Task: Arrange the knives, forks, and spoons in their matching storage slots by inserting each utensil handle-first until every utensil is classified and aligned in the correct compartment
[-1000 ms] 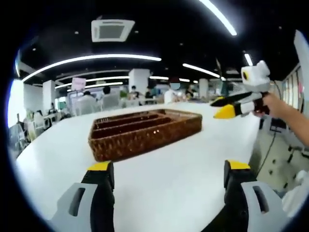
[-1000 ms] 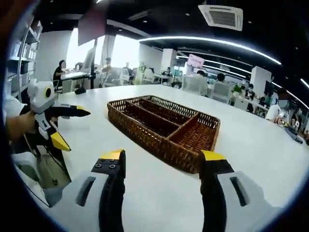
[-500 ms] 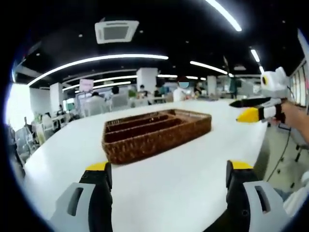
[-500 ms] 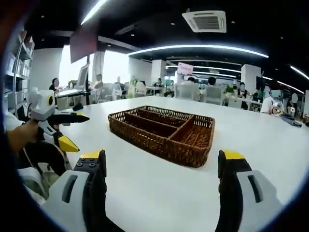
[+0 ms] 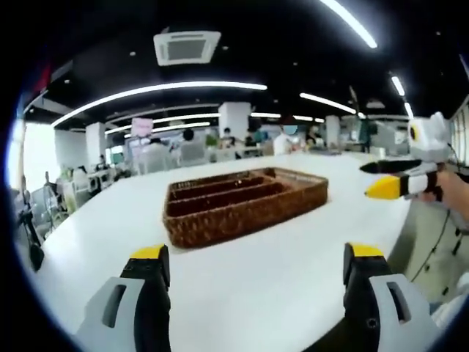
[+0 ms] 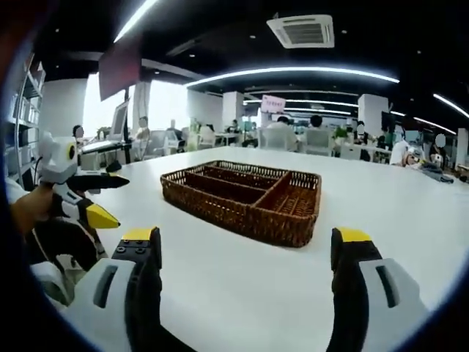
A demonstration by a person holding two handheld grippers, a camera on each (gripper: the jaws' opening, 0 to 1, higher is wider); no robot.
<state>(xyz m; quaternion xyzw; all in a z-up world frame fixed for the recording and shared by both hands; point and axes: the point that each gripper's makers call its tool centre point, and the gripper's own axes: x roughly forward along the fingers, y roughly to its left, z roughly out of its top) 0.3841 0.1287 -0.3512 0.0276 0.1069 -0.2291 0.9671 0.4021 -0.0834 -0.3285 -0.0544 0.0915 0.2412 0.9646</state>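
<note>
Wicker tray [image 5: 245,209] [image 6: 245,196] is seen at frame centre on the white counter [image 5: 278,271] [image 6: 242,286], compartments empty. Left gripper [image 5: 253,264] [image 6: 88,199] and right gripper [image 6: 245,246] [image 5: 385,178] are held wide open, fingers empty, well apart from the tray.

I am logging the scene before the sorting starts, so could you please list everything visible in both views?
wicker tray: one, brown, divided into compartments, on the table ahead of both grippers; no utensils seen in it.
table: one, white, large, under the tray.
people: several, seated at far desks behind the table.
ceiling lights: several long white strips overhead.
left gripper: one, grey with yellow-tipped jaws, open, above the table.
right gripper: one, same colours, open, above the table.
</note>
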